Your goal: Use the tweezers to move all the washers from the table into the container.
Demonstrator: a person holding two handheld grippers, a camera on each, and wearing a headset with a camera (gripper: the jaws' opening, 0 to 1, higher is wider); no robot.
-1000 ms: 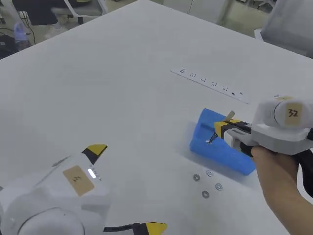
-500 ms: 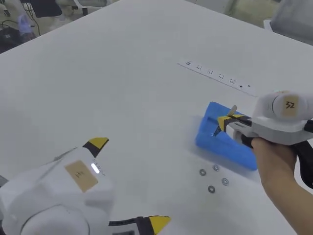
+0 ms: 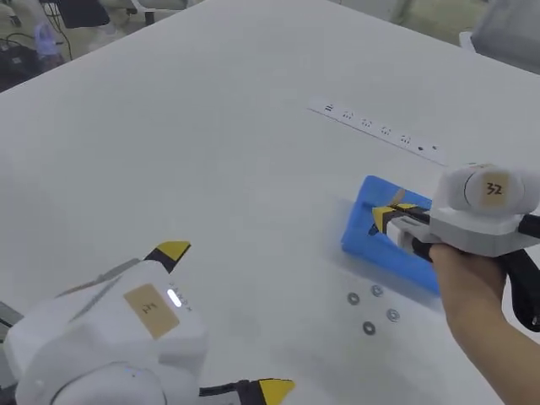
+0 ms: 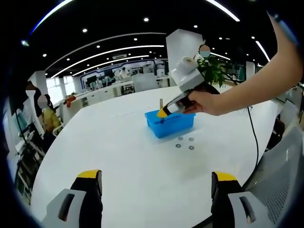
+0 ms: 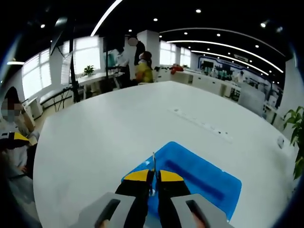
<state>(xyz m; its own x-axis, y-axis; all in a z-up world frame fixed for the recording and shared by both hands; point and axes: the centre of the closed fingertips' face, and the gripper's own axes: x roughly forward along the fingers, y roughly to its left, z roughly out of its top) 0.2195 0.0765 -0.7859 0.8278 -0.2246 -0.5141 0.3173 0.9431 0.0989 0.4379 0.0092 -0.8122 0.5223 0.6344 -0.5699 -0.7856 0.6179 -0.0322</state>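
A blue container (image 3: 371, 245) lies on the white table (image 3: 211, 152), also seen in the left gripper view (image 4: 170, 124) and the right gripper view (image 5: 199, 178). My right gripper (image 3: 380, 218) hovers over its near-left part, shut on thin tweezers (image 5: 153, 164) whose tips point down into the container. I cannot tell whether the tips hold a washer. Several small metal washers (image 3: 372, 309) lie on the table just in front of the container, and the washers (image 4: 184, 142) show from the left side too. My left gripper (image 3: 224, 321) stands open and empty, well to the left.
A flat white power strip (image 3: 380, 133) lies on the table behind the container. People stand at desks in the background. The table edge runs close behind my left gripper (image 4: 156, 178).
The head camera has shifted a little. My right gripper stays over the blue container with the tweezers in it, and my left gripper keeps its place.
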